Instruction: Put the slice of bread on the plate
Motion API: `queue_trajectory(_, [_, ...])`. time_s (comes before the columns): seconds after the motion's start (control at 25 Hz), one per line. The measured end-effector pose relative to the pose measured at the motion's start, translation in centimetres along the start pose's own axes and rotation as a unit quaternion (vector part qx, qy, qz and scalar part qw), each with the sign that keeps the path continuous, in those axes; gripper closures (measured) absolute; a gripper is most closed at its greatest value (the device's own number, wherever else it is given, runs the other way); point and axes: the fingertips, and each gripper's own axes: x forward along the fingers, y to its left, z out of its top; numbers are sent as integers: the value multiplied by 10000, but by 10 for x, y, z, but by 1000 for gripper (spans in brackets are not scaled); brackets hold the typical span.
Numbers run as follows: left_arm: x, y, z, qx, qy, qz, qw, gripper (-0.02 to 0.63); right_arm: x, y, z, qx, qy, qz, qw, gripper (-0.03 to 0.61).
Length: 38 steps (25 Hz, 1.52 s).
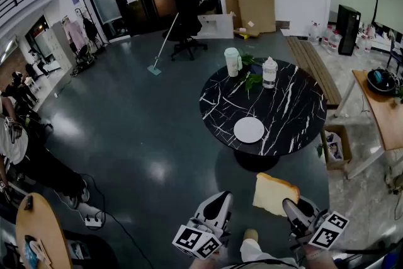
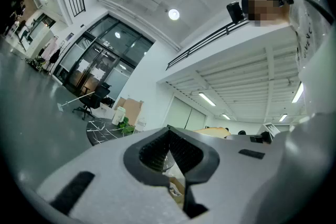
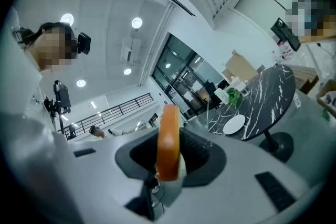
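Note:
A thick slice of bread [image 1: 274, 194] with a pale face and brown crust is held upright in my right gripper [image 1: 291, 206], low in the head view. From the right gripper view the bread [image 3: 168, 142] is seen edge-on, clamped between the jaws. The white plate [image 1: 249, 130] lies empty on the near part of the round black marble table [image 1: 296, 116], well ahead of both grippers; this plate [image 3: 233, 125] shows small in the right gripper view. My left gripper [image 1: 220, 201] hangs beside the right one, shut with nothing in it, its jaws [image 2: 169, 153] closed together.
On the table's far side stand a white cup [image 1: 233, 62], a clear jar [image 1: 269, 72] and green leaves [image 1: 250, 80]. A wooden bench [image 1: 313, 67] and a wooden desk [image 1: 380, 108] lie right. A power strip [image 1: 93, 221] and cable trail on the floor left. A person [image 1: 22, 154] stands far left.

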Motion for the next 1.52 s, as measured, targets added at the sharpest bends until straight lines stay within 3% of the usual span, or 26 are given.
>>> queue_trajectory(0.56, [93,42,-6,132,82,151,9998,606,61,-67,42,94,183,190,9996,485])
queue_trajectory(0.88, [104,52,-17,100,225,313,9992,606,76,-86,38,245,313,256,9989,485])
queue_trajectory(1.12, [129,76,-23,131,237,428,9987,606,88,-116,42,344,288,100,9989,485])
queue_trajectory(1.52, [196,128,-47,94,425,277,9987,606,137,-177,45,442,400,-303,9978,485])
